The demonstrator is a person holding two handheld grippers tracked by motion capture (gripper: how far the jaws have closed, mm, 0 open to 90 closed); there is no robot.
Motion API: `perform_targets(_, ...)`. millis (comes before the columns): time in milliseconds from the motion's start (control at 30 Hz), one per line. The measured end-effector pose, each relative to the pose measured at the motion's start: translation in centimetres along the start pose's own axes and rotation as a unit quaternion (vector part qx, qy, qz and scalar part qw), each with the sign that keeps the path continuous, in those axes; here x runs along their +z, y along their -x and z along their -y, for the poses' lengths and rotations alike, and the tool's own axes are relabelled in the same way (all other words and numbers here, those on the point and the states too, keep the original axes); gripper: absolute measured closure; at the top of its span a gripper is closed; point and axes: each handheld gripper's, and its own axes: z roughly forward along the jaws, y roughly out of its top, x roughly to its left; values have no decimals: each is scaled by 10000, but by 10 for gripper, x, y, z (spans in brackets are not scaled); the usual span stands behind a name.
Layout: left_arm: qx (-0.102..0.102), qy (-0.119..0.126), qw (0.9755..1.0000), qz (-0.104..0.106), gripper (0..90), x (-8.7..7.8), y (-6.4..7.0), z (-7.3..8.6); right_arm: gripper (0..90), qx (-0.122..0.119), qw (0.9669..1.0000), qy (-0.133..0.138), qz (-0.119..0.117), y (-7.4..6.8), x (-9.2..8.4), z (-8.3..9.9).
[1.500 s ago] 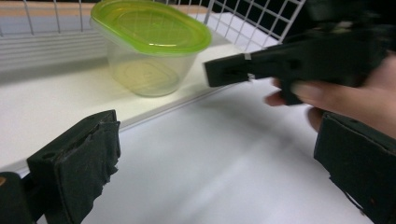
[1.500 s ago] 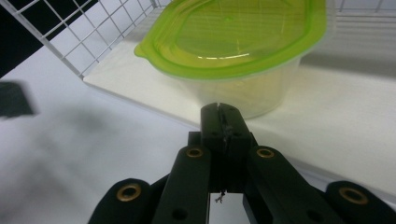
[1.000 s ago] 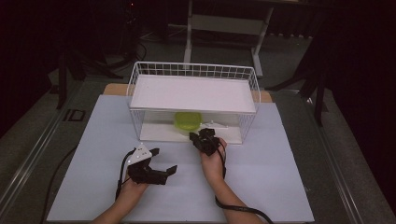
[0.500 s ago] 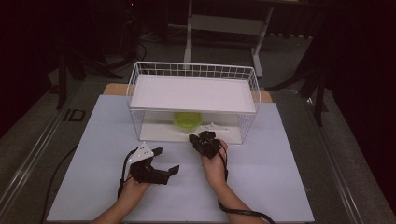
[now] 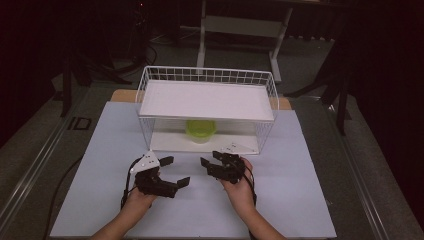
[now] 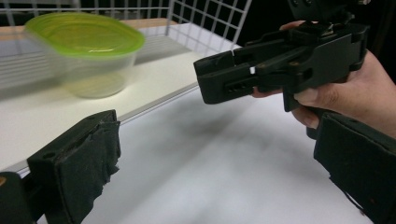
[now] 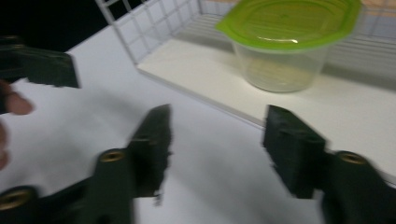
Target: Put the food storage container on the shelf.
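A white wire rack point(image 5: 207, 75) of thin grid mesh stands in the upper middle of the high view, with a flat white board point(image 5: 207, 100) as its upper shelf and a second white board point(image 5: 170, 141) as its floor. On that lower board, under the shelf and near the middle, sits a round clear plastic container point(image 5: 200, 131) with a smooth lime-green lid; its walls are translucent and taper toward the base. In the left gripper view the container point(image 6: 84, 51) appears at the upper left, and in the right gripper view point(image 7: 285, 42) at the upper right, standing upright on the board with mesh behind it.

The rack rests on a pale, matte sheet covering the table point(image 5: 100, 150), whose surface is otherwise bare in front of the rack.

The left gripper point(image 5: 175, 171), black hard plastic with a grey three-cornered plate on top, is held low in the lower left of centre, its jaws spread wide with nothing between them. Its pads point(image 6: 88, 163) look like rough, frayed black foam. The right gripper point(image 5: 212, 160), just right of centre, likewise has its jaws parted and empty, seen blurred in its own view point(image 7: 215, 140). Both grippers are near each other, in front of the rack's open side and apart from the container. A cable point(image 5: 65, 185) trails off the table's left edge. Dark stands and a pale frame fill the dim background.
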Motion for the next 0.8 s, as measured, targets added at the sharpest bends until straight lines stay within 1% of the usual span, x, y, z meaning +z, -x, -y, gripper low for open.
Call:
perform_targets(33, 29, 13, 10000, 27, 15, -1, 1, 0, 317, -2, 10000, 32, -43, -1, -2, 0)
perform_targets(67, 47, 20, 10000, 68, 14, -1, 2, -1, 255, 13, 9999, 60, -144, -1, -3, 1)
perform_targets(100, 71, 1, 9999, 87, 14, -1, 3, -1, 210, -24, 9996, 95, -267, -1, -5, 1)
perform_targets(133, 94, 3, 9999, 110, 15, -2, 4, -2, 196, -75, 9994, 118, -318, -2, -7, 2)
perform_targets(200, 57, 22, 9998, 194, 15, -3, 6, -2, 177, -129, 9991, 145, -373, -2, -10, 3)
perform_targets(233, 63, 35, 9997, 226, 14, -3, 8, -3, 164, -196, 9990, 131, -391, -2, -12, 4)
perform_targets(267, 37, 23, 9996, 281, 15, -4, 10, -3, 156, -228, 9988, 146, -405, -3, -14, 4)
perform_targets(300, 21, 21, 9995, 323, 15, -4, 11, -3, 157, -189, 9987, 156, -440, -3, -17, 5)
perform_targets(400, 115, 3, 9993, 357, 15, -6, 15, -3, 158, -218, 9988, 162, -398, -4, -22, 8)
perform_targets(467, 160, -8, 9992, 376, 15, -9, 16, -3, 158, -303, 9987, 140, -392, -5, -26, 10)
perform_targets(567, 192, -26, 9991, 378, 15, -13, 16, -1, 160, -358, 9986, 148, -371, -6, -34, 13)
perform_targets(633, 174, -27, 9992, 371, 15, -16, 15, 1, 160, -408, 9985, 158, -332, -6, -39, 15)
perform_targets(733, 159, -63, 9992, 356, 15, -20, 13, 3, 160, -473, 9982, 169, -333, -6, -48, 17)
perform_targets(800, 147, -60, 9991, 381, 15, -23, 12, 4, 160, -521, 9979, 199, -328, -6, -54, 18)
